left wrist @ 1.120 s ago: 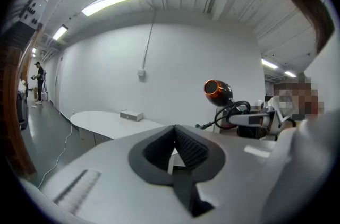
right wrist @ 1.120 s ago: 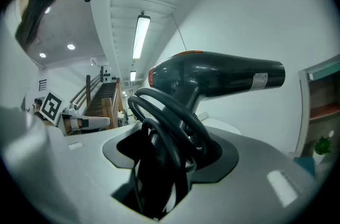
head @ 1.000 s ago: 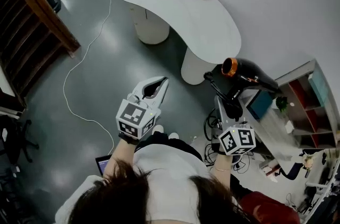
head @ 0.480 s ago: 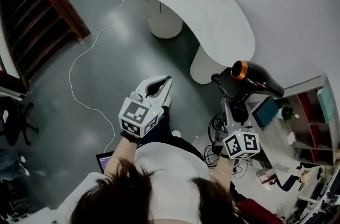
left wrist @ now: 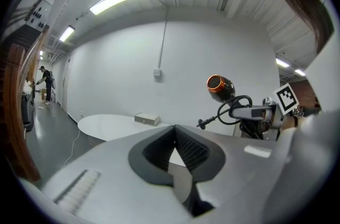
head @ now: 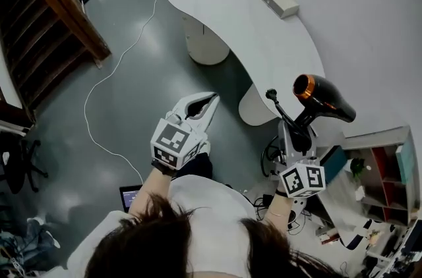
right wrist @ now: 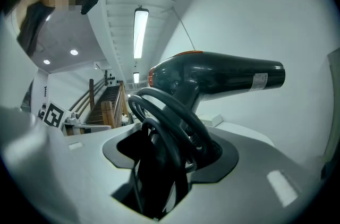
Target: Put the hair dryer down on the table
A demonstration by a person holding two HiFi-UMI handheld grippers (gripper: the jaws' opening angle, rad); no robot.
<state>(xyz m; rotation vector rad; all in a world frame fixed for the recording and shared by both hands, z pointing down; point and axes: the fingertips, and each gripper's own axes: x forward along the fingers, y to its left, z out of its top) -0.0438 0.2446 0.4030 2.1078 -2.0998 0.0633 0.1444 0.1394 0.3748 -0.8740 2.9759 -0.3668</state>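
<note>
Looping near the desk [head: 224, 3], the cord [head: 283, 112] could snag, tipping the hair dryer [head: 324, 97] — right gripper [head: 299, 135] jaws clamp it (left gripper [head: 206, 101] jaws together, empty).

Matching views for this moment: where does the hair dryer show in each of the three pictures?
Head view: hair dryer right of centre, above the right gripper, which grips its handle.
Left gripper view: hair dryer right of centre, orange-ringed end toward the camera.
Right gripper view: hair dryer at centre, just above the jaws.
Shared landmark: the box on the white table, also in the left gripper view.
</note>
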